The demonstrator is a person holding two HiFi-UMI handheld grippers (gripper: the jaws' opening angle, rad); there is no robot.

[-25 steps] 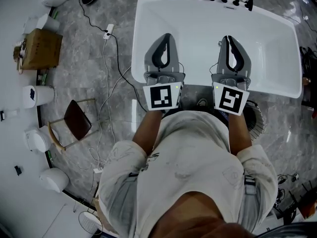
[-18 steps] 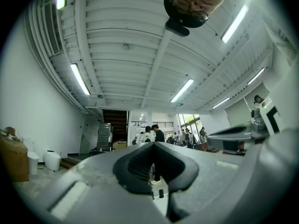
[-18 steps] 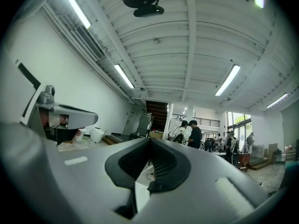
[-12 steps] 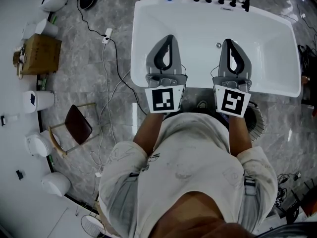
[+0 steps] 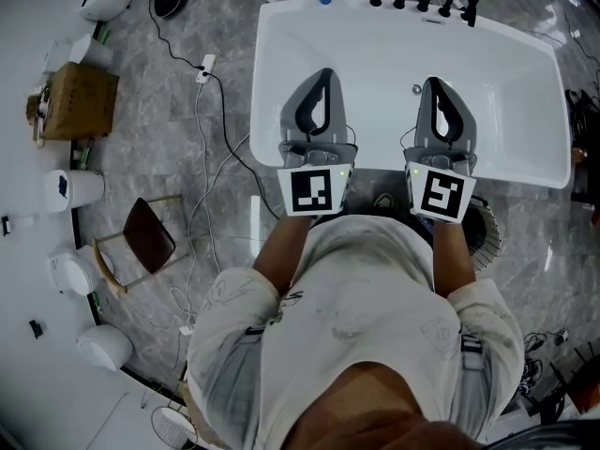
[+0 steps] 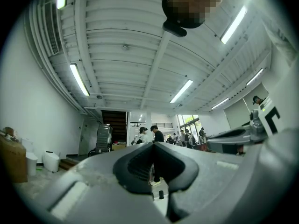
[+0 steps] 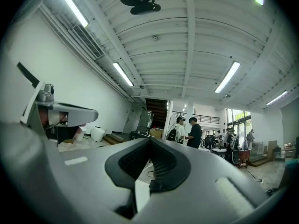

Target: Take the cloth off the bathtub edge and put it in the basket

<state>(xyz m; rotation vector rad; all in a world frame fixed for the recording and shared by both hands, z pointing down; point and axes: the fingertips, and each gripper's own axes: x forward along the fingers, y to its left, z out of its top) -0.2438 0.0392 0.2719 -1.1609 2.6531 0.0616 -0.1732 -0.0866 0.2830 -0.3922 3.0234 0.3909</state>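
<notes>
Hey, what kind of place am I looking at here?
Probably a big open workshop or showroom hall, not a home bathroom: a freestanding white bathtub stands on a marbled floor with loose cables, under a high ribbed ceiling with strip lights.

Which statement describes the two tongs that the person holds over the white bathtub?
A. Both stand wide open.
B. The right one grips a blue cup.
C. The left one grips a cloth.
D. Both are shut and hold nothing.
D: in their own views the jaws of the left tongs and of the right tongs meet at the tips with nothing between them, above the white bathtub.
</notes>
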